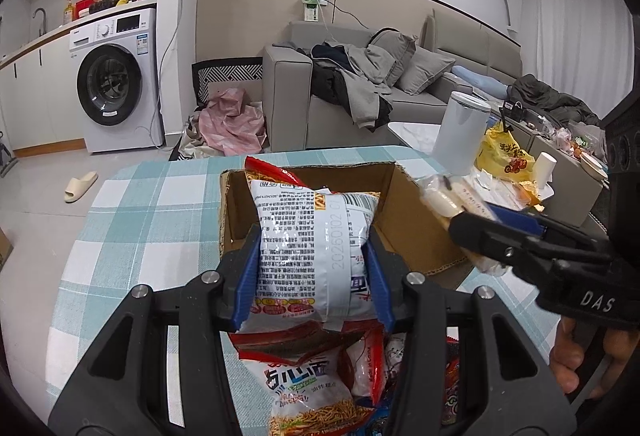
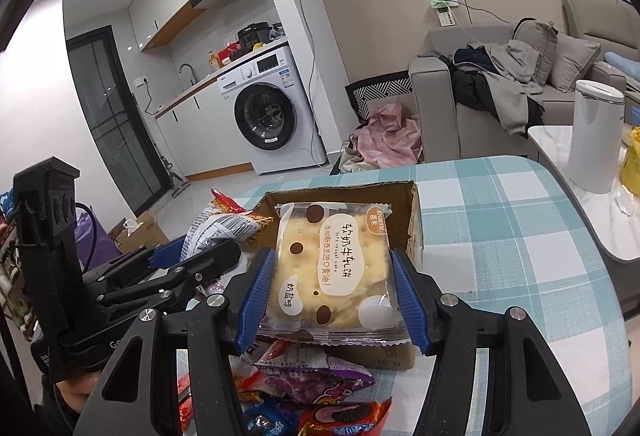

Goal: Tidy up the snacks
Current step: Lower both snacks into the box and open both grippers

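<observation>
Left claw [image 1: 312, 276] around noodle packet [image 1: 312, 232] stamped 20260102; right claw [image 2: 332, 292] gripping "奶盐味" biscuit pack [image 2: 332, 268]

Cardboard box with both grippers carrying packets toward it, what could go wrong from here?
The left gripper and right gripper sit close together over one small cardboard box, so they could bump. The noodle packet is squeezed at its middle; its contents may crush. The biscuit packet looks nearly as wide as the box and might catch its torn rim.

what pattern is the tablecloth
Teal-and-white check on the tablecloth; clearest in the right wrist view.
</observation>
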The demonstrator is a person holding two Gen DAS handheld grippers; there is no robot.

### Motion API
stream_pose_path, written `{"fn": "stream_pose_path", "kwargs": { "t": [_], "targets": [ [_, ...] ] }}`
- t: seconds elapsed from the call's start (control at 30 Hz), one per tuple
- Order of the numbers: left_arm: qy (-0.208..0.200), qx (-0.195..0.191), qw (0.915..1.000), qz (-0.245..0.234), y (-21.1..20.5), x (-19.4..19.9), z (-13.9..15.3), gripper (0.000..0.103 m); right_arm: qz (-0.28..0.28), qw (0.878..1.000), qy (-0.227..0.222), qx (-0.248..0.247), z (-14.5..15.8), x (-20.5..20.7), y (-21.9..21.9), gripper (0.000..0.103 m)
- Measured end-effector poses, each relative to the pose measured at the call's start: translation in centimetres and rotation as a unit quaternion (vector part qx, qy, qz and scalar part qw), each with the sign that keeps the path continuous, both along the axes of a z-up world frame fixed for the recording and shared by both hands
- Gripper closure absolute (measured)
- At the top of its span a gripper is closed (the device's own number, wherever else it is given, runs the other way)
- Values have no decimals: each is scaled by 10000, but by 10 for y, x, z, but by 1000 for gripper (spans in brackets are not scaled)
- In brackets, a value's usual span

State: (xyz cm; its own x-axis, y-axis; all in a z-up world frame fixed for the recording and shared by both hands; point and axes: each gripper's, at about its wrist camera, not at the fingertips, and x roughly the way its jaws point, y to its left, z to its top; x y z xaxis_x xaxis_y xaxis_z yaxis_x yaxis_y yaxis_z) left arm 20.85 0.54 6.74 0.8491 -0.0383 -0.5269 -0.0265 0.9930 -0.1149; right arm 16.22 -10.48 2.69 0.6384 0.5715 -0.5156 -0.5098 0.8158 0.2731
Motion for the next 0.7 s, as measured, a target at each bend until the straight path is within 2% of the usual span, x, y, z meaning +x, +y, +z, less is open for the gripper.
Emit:
{"fn": "stream_pose_path", "kwargs": {
  "t": [0.43, 0.53, 0.6, 0.7],
  "targets": [
    [205, -52, 9998, -1, 3, 30, -9, 58, 109, 9996, 217, -116, -10, 16, 16, 44],
    [221, -62, 9997, 24, 4, 32, -9, 57, 102, 9997, 151, -138, -8, 15, 18, 44],
    [229, -53, 9997, 21, 4, 30, -9, 54, 94, 9998, 114, -138, -7, 15, 16, 43],
    [200, -17, 9998, 24, 4, 25, -7, 39, 59, 9998, 93, -152, -5, 12, 12, 43]
  ]
}}
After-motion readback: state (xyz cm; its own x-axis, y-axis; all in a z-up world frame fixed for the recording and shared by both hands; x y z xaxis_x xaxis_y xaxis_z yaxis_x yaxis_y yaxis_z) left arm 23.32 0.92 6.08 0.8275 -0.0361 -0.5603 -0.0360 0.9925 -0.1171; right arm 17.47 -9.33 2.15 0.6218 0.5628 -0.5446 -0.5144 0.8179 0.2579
